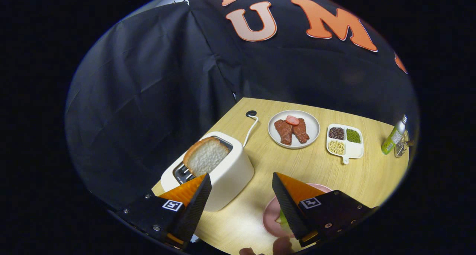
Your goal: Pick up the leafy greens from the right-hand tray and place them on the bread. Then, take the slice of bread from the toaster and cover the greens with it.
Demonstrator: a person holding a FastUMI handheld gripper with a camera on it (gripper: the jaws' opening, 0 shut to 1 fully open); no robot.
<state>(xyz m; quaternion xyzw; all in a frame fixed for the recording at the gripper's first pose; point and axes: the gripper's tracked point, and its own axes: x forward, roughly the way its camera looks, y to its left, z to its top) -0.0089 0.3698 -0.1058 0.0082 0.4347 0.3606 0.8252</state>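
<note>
Gripper [241, 190] fingers spread wide, nothing between them, white two-slot toaster [219, 173] at table's left edge just ahead, bread slice [205, 156] upright in its slot, pink plate [273, 214] under right finger, green leaf [283, 219] on it.

My table [308, 165] is pale wood with a fine grain, and my toaster [223, 173] on it is cream with a white cord [250, 130], holding a white slice of bread [206, 156] with a golden-brown crust. I see 2 red-brown meat pieces [292, 130] under a pink slice on a white plate [312, 126]. The white divided tray [355, 150] holds dark, green and yellowish beans, near a yellow-green bottle [392, 139] and a pink plate [271, 214].
</note>
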